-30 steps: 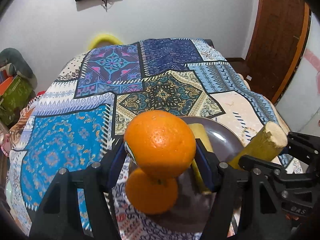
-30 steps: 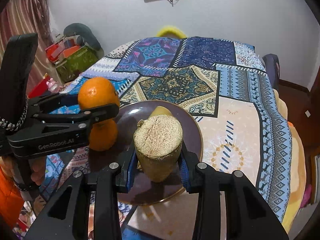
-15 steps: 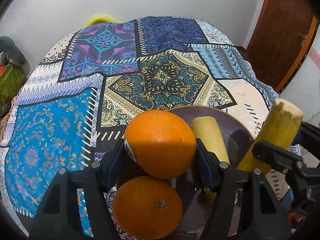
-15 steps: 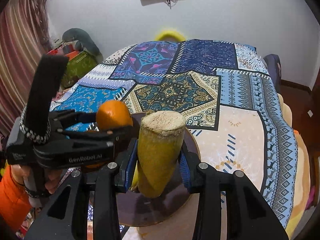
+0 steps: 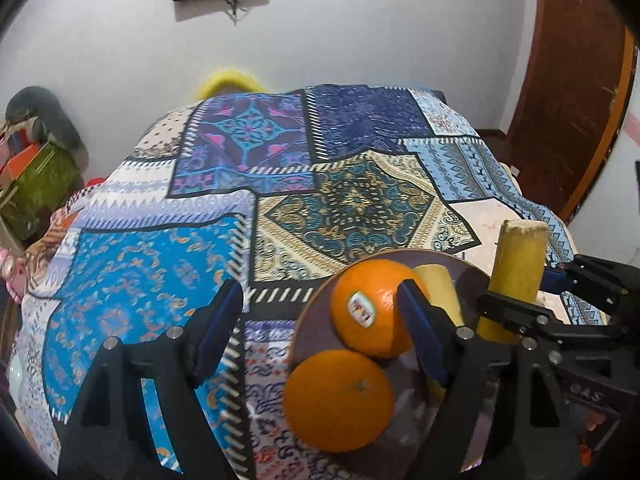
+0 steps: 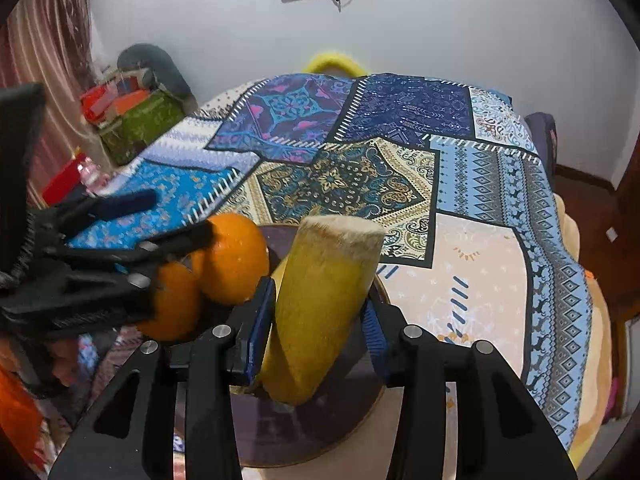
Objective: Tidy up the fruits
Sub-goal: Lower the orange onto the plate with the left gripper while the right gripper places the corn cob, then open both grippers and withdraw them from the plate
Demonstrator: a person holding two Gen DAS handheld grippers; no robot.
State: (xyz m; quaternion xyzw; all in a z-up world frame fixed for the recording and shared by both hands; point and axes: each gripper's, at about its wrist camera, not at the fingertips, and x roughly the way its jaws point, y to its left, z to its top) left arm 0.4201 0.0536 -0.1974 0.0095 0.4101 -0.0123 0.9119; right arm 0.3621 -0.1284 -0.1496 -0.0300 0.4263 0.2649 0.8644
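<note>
Left gripper [image 5: 320,320], which a moment ago clamped the stickered orange [image 5: 370,314], is opening, leaving it on the dark plate [image 5: 308,320] against another orange [image 5: 338,400], while the right gripper [image 6: 316,332], also opening, brackets an upright yellow stalk [image 6: 320,304] over that plate.

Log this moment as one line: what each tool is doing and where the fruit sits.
left tool: opening, empty | stickered orange: on plate, atop second orange | right tool: opening, sugarcane piece between jaws, over plate
</note>
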